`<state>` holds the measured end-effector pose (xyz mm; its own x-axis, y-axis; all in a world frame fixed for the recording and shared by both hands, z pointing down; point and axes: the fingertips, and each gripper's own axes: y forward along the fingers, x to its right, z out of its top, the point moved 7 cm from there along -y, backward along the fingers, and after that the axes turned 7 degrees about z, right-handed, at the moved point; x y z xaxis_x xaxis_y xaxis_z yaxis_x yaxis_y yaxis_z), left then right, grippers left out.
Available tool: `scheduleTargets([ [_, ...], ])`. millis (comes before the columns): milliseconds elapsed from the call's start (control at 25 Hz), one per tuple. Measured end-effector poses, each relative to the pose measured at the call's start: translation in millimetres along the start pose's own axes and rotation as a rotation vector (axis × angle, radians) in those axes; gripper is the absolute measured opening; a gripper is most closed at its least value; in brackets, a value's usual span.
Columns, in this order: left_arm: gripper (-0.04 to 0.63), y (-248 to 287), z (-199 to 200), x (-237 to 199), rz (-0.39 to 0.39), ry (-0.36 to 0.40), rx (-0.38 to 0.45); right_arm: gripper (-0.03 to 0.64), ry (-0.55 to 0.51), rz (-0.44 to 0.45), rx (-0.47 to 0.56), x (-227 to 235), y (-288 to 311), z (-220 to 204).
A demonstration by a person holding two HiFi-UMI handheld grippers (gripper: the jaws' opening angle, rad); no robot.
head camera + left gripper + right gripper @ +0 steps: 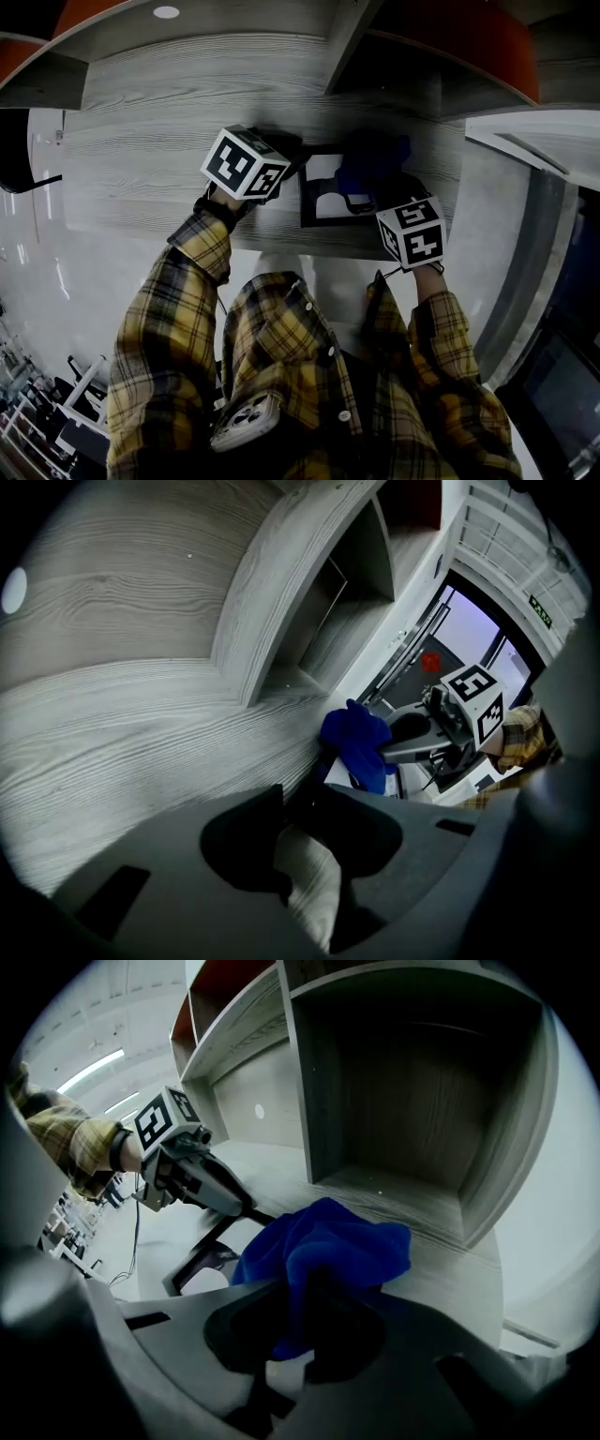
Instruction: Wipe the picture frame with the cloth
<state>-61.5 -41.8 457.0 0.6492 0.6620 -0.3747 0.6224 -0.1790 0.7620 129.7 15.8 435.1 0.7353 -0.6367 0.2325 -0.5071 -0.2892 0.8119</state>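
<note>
Wiping is in hand. The right gripper (364, 195) pinches the blue cloth (367, 164) against the picture frame (321, 176) at its 3 o'clock side. The left gripper (289, 171) is closed narrowly on the frame's 9 o'clock edge, steadying it on the wooden desk (159, 159). Next, likely, comes a sweep toward 9 o'clock.

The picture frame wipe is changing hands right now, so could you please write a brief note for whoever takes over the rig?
Left gripper: appears shut on the left edge of the picture frame, steadying it where it lies flat on the wooden desk.
Right gripper: shut on the blue cloth, which sits on the frame's right part.
Done: the cloth is gripped and on the frame; how much has been wiped cannot be told.
Left: wipe across the uncovered part of the frame's face towards the left gripper, then probably let go of both.
</note>
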Motion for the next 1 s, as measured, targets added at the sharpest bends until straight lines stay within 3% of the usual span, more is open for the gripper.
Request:
scheduleTargets([
  [800, 0.107, 0.7, 0.9, -0.5, -0.004, -0.01, -0.005, 0.046, 0.116, 0.111, -0.046, -53.1, -43.2, -75.3],
  [1000, 0.107, 1.2, -0.1, 0.0, -0.006, -0.012, -0.005, 0.046, 0.145, 0.091, 0.1, -37.6, -68.3, -42.7],
])
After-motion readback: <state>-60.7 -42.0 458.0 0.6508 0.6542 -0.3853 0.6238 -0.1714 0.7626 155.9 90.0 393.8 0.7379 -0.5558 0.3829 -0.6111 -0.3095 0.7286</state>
